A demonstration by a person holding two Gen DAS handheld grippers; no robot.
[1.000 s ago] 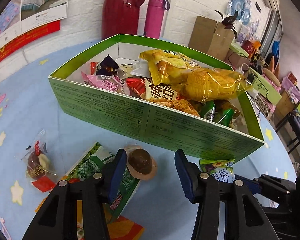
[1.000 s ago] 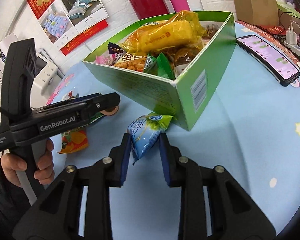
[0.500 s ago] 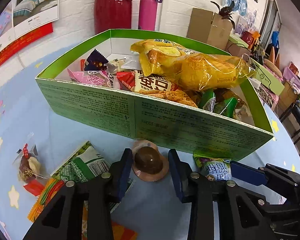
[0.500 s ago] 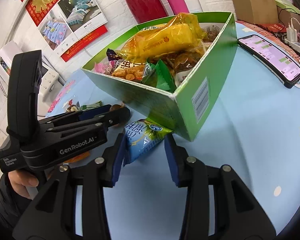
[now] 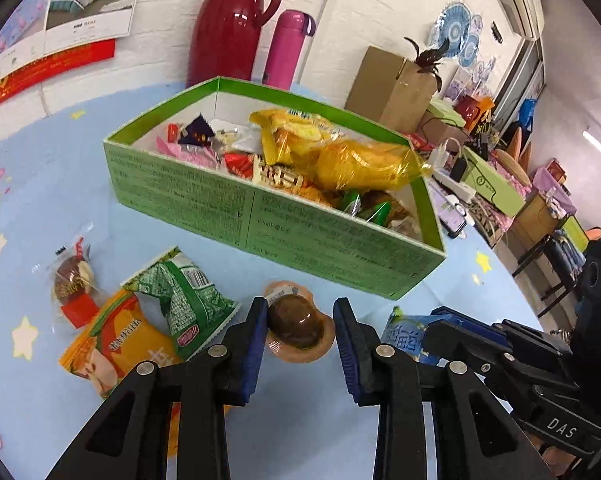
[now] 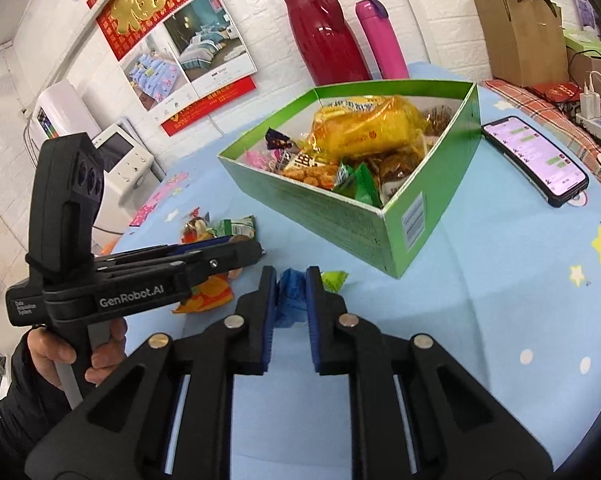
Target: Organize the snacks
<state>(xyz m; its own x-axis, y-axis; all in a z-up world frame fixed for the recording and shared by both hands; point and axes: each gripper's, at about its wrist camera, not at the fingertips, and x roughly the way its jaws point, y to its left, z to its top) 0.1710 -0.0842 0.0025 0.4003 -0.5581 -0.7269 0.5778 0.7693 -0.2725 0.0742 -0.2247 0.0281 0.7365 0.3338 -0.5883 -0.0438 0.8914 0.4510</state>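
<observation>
Your left gripper point(image 5: 300, 328) has its jaws apart, straddling the brown jelly cup point(image 5: 298, 326), which sits on the blue tablecloth point(image 5: 40, 208) just in front of the long printed wall of the green box point(image 5: 260, 220); the left pad looks to be touching the cup while the right pad stands clear of it, so you are lined up for a squeeze but have not made one. Your right gripper point(image 6: 291, 292) is clamped on the blue snack packet point(image 6: 290, 296), crumpling it between the pads near the box's front corner, a sensible hold since a soft bag gives nothing firmer to grip. The box is already heaped, with a yellow bag point(image 5: 356, 160) riding above its rim, so I judge the easiest landing room is the shallower end beside the purple wrapper point(image 5: 198, 134). Both tools work close together in front of the box, and the left one's body crosses beside your right jaws, so lift one at a time. On the left tool's outer side of the cup lie the green packet point(image 5: 184, 296), the orange packet point(image 5: 116, 344) and a small clear-wrapped sweet point(image 5: 74, 280), close enough to snag. The phone point(image 6: 534, 156) lies beyond the box's far short side, well apart from your path.
</observation>
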